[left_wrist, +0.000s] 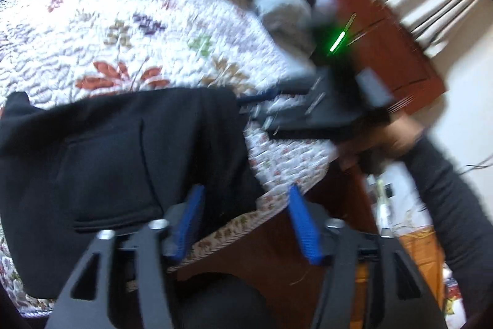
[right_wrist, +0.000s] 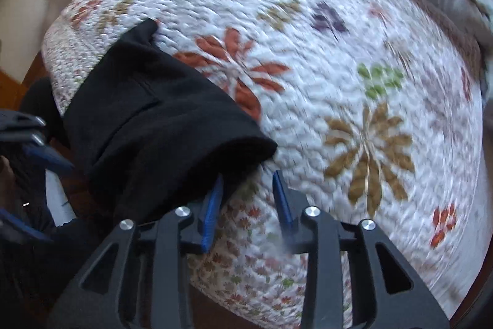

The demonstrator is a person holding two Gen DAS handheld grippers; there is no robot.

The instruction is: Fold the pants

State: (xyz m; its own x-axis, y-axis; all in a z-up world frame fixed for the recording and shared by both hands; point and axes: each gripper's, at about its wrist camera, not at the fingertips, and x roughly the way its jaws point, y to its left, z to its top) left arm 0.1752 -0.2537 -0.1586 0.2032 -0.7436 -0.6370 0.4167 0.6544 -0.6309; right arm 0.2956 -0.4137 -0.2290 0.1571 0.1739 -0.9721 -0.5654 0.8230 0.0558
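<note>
Floral quilt [right_wrist: 339, 57] under black pants [left_wrist: 117, 150] — bundled, near bed edge. Left gripper [left_wrist: 243, 224] and right gripper [right_wrist: 248, 205] both agape, empty. Pinch hem squarely — lift evenly.

Black pants [left_wrist: 123, 150] lie bunched on the bed's edge.

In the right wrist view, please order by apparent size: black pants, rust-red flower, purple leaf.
1. black pants
2. rust-red flower
3. purple leaf
The pants lie nearer the camera, which exaggerates their size.
</note>
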